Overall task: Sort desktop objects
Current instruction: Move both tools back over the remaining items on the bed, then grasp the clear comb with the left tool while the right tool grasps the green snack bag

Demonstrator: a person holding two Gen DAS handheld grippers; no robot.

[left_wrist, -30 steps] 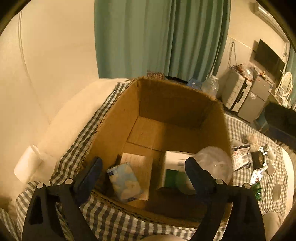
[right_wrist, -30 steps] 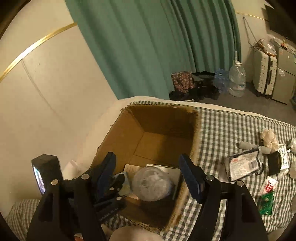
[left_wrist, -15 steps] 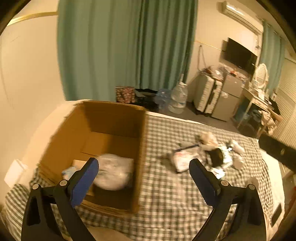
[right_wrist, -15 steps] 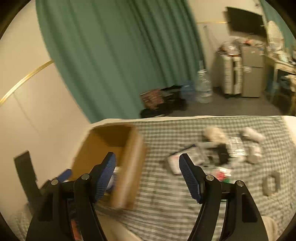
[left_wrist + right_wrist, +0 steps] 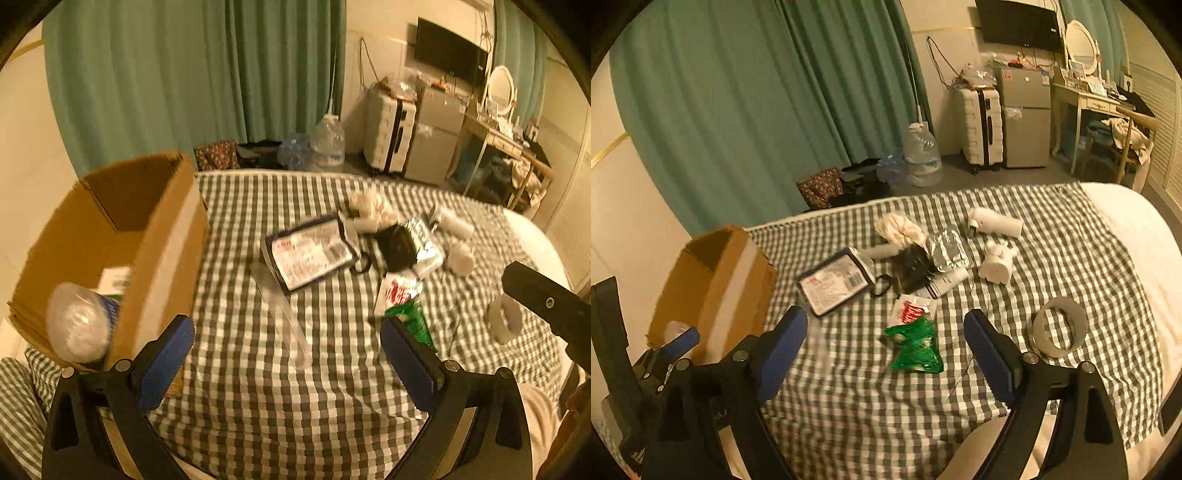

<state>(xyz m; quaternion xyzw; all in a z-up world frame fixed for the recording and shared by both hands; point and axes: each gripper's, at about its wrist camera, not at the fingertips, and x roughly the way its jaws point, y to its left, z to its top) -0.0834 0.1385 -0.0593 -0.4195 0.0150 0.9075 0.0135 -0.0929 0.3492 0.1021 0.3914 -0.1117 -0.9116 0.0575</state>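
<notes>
A cardboard box (image 5: 110, 236) stands at the left of the checked cloth (image 5: 288, 398); it also shows in the right wrist view (image 5: 713, 288). A clear plastic-wrapped item (image 5: 75, 325) lies inside it. A pile of loose objects lies mid-cloth: a flat labelled pouch (image 5: 834, 286), a green and red packet (image 5: 914, 339), a black item (image 5: 910, 267), a silver pouch (image 5: 947, 249), a white figurine (image 5: 997, 264), a tape roll (image 5: 1060, 326). My left gripper (image 5: 288, 350) is open and empty above the cloth. My right gripper (image 5: 886, 347) is open and empty above the green packet.
A clear tube (image 5: 286, 314) lies on the cloth between the left gripper's fingers. Green curtains (image 5: 757, 103), water jugs (image 5: 921, 155), a suitcase (image 5: 982, 129) and a small fridge (image 5: 1027, 122) stand beyond the far edge. The cloth's near part is bare.
Both grippers have swung right, away from over the box toward the pile of objects. The box has moved to the left of both views. Both stay open and empty.
</notes>
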